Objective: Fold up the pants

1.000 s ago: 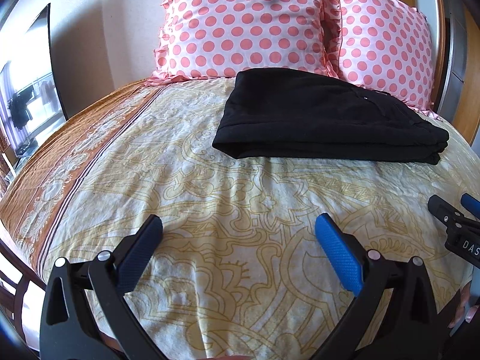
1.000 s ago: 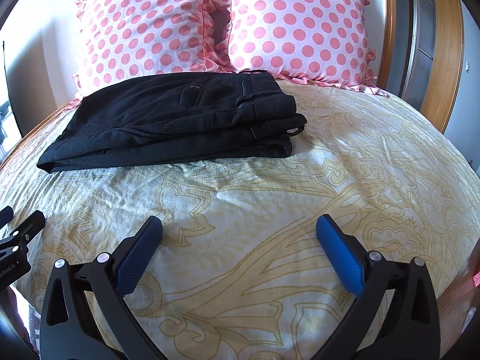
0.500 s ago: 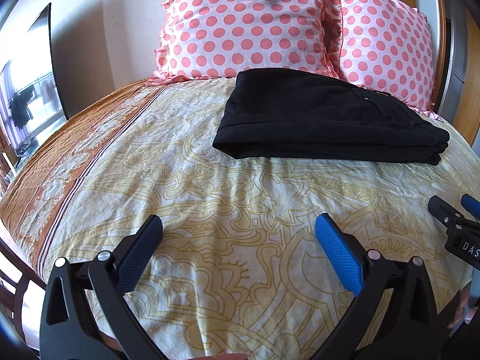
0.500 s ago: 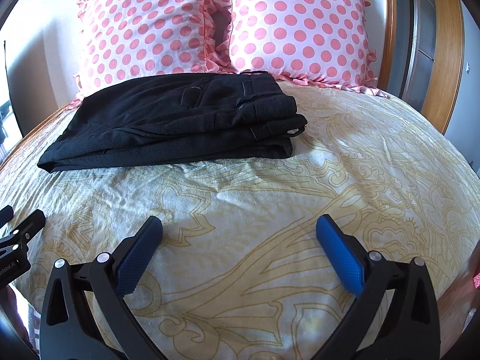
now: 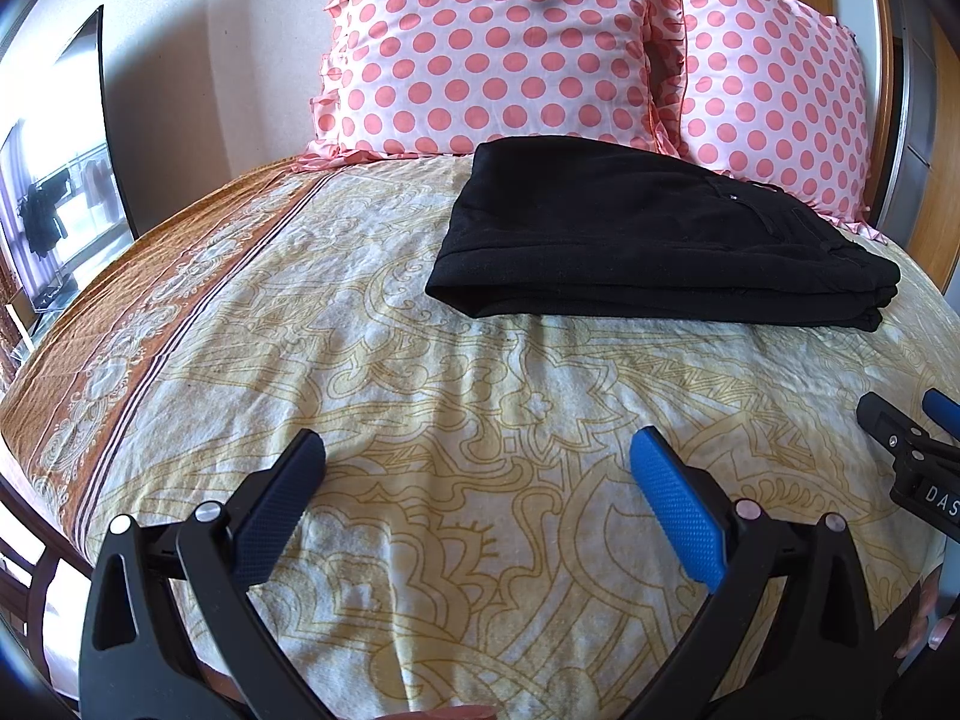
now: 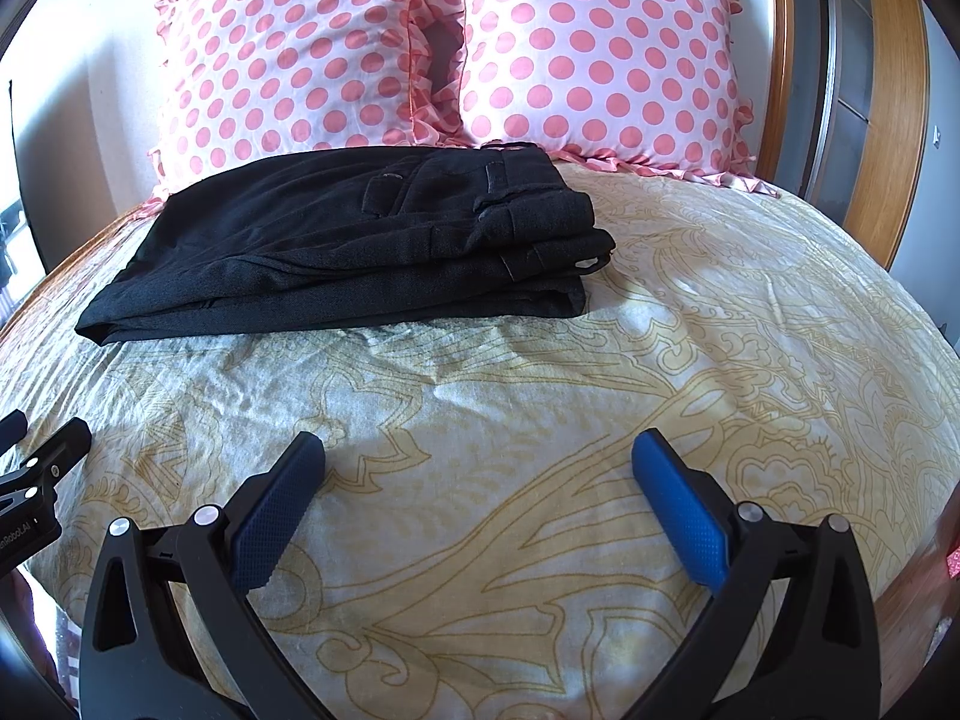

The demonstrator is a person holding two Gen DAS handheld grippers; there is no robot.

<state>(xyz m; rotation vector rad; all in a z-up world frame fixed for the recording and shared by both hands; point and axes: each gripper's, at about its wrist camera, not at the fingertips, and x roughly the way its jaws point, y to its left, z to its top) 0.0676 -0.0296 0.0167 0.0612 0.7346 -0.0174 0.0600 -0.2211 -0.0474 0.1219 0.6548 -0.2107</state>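
Note:
Black pants (image 5: pixel 648 240) lie folded in a flat stack on the bed, near the pillows; they also show in the right wrist view (image 6: pixel 360 252), waistband to the right. My left gripper (image 5: pixel 477 468) is open and empty, held above the bedspread well short of the pants. My right gripper (image 6: pixel 477 468) is open and empty too, at the same distance from them. The right gripper's tips show at the right edge of the left wrist view (image 5: pixel 918 438); the left gripper shows at the left edge of the right wrist view (image 6: pixel 36 474).
Two pink polka-dot pillows (image 5: pixel 486 48) (image 6: pixel 600 54) stand against the wall behind the pants. The yellow patterned bedspread (image 5: pixel 480 372) has an orange border on the left (image 5: pixel 138 306). A wooden frame (image 6: pixel 882 90) rises at the right. A dark screen (image 5: pixel 60 168) stands at the left.

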